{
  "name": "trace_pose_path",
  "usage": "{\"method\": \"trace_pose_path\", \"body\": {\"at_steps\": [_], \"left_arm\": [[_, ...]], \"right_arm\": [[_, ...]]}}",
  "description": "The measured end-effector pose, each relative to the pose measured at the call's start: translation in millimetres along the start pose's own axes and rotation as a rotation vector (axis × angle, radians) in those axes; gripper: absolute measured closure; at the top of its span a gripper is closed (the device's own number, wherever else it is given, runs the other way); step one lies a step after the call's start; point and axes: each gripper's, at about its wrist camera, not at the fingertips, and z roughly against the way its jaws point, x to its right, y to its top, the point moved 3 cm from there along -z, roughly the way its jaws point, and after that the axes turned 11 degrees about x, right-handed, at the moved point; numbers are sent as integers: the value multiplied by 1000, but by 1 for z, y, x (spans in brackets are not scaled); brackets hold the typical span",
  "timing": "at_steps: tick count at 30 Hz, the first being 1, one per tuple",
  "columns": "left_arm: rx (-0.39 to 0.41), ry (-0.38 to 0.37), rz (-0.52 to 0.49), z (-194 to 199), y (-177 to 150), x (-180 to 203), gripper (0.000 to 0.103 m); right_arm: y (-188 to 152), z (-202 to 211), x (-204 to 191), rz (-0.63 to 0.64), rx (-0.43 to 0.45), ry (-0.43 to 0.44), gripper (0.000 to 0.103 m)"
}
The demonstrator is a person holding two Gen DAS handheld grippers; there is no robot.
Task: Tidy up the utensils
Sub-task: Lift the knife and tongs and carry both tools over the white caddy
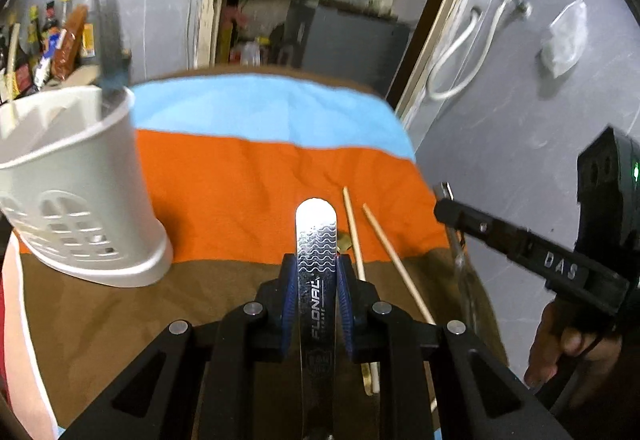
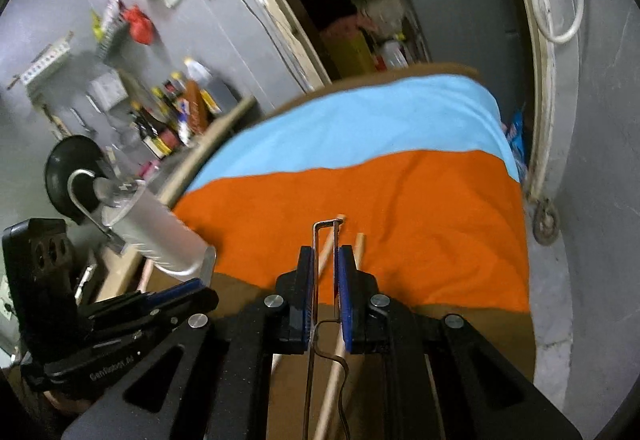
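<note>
My left gripper (image 1: 317, 272) is shut on a flat steel utensil handle (image 1: 316, 240) marked FLONAL, held above the striped cloth. The white slotted utensil holder (image 1: 76, 196) stands to its left with a chopstick in it. Two wooden chopsticks (image 1: 384, 244) lie on the cloth just right of the handle. My right gripper (image 2: 325, 272) is shut on a thin bent wire utensil handle (image 2: 320, 280) above the same chopsticks (image 2: 332, 244). The right gripper also shows at the right edge of the left wrist view (image 1: 444, 208). The left gripper shows at lower left in the right wrist view (image 2: 204, 280).
The table is covered by a blue, orange and brown cloth (image 1: 248, 176). Sauce bottles (image 1: 52, 44) stand behind the holder against the grey wall. A doorway with shelves and a dark cabinet (image 1: 344, 36) is beyond the table's far edge. The table's right edge drops off near a hose (image 1: 460, 60).
</note>
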Motion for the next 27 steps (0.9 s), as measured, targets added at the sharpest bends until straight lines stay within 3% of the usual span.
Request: {"method": "trace_pose_path", "body": {"at_steps": [19, 21, 27], "left_arm": [[215, -83, -12, 64, 35, -28, 86], [226, -77, -27, 70, 37, -32, 101], [225, -83, -30, 78, 38, -45, 101]], "right_arm": [[19, 42, -83, 22, 228, 89, 92], [22, 42, -91, 22, 245, 91, 92], [26, 38, -108, 27, 262, 87, 92]]}}
